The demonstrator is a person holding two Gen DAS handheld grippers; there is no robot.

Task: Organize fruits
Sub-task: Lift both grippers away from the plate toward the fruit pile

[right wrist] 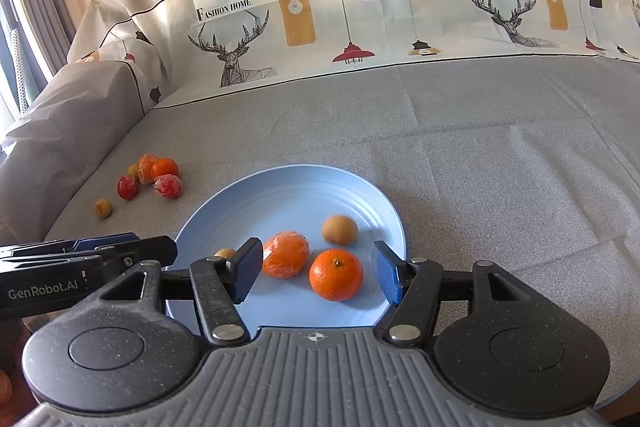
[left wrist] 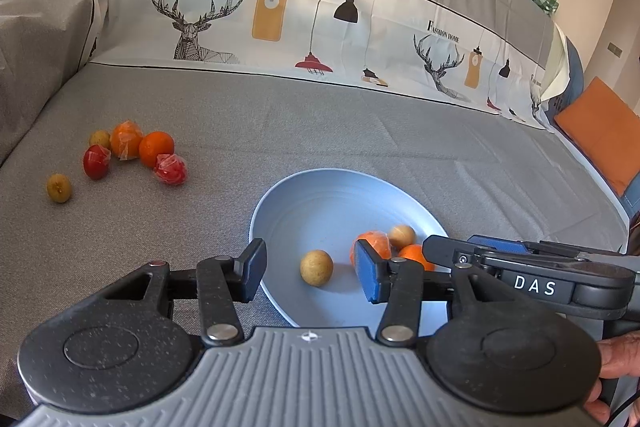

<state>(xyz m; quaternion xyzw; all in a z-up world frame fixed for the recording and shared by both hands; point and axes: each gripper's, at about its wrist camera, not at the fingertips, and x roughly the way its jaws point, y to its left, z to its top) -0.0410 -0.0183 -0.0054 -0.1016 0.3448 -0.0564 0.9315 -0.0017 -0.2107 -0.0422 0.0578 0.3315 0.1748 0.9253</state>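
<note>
A blue plate (left wrist: 312, 203) (right wrist: 288, 195) lies on the grey cloth. It holds a bare orange (right wrist: 336, 274) (left wrist: 416, 255), a wrapped orange (right wrist: 286, 253) (left wrist: 376, 243) and two tan longans (right wrist: 339, 229) (left wrist: 316, 267). A loose pile sits to the left on the cloth: two oranges (left wrist: 157, 148) (right wrist: 164, 167), two wrapped red fruits (left wrist: 171, 169) (right wrist: 168, 185) and two longans (left wrist: 59, 188) (right wrist: 103, 208). My left gripper (left wrist: 310, 277) is open and empty over the plate's near rim. My right gripper (right wrist: 316, 277) is open, its jaws either side of the bare orange and apart from it.
The printed sofa back (left wrist: 280, 11) rises behind the seat. A grey armrest (left wrist: 36, 39) stands at the left. An orange cushion (left wrist: 604, 131) lies far right. The other gripper's body crosses each view's lower side (left wrist: 532, 283) (right wrist: 60, 279).
</note>
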